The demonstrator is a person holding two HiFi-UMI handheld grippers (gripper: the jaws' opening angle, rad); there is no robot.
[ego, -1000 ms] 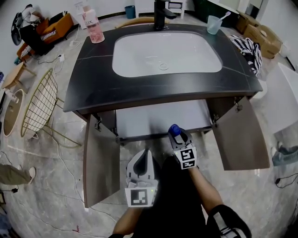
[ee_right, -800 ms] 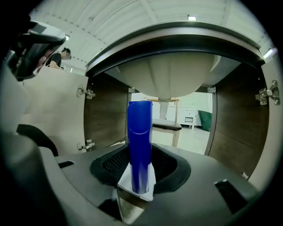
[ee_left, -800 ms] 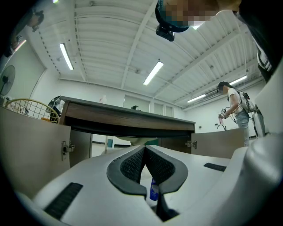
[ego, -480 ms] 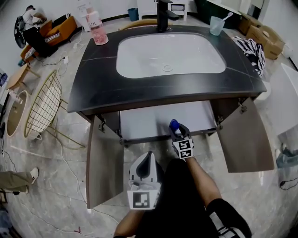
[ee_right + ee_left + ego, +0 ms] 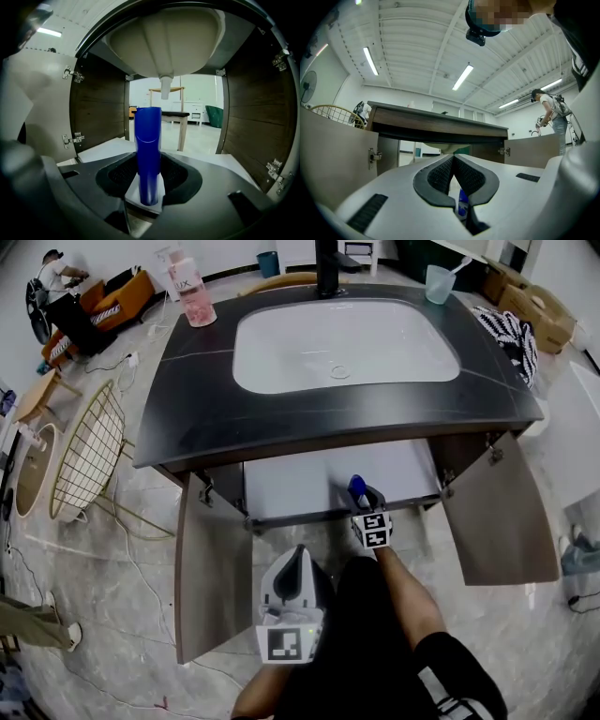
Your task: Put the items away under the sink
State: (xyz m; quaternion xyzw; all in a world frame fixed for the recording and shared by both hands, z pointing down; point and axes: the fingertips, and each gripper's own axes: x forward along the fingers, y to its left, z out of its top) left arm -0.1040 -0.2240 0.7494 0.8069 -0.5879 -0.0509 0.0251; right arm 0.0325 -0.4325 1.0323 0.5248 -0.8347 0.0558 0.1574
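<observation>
We are easing the right gripper [image 5: 362, 501] — clamped on the upright blue tube [image 5: 148, 145] — farther in than a second ago, over the cabinet floor [image 5: 291, 486] under the sink [image 5: 281, 343], nearing set-down, while the left gripper [image 5: 297, 561] is waiting behind, jaws together and empty.

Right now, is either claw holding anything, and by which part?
The right gripper clamps a blue tube by its near end; the rest sticks out past the jaws. The left gripper is shut, empty.
</observation>
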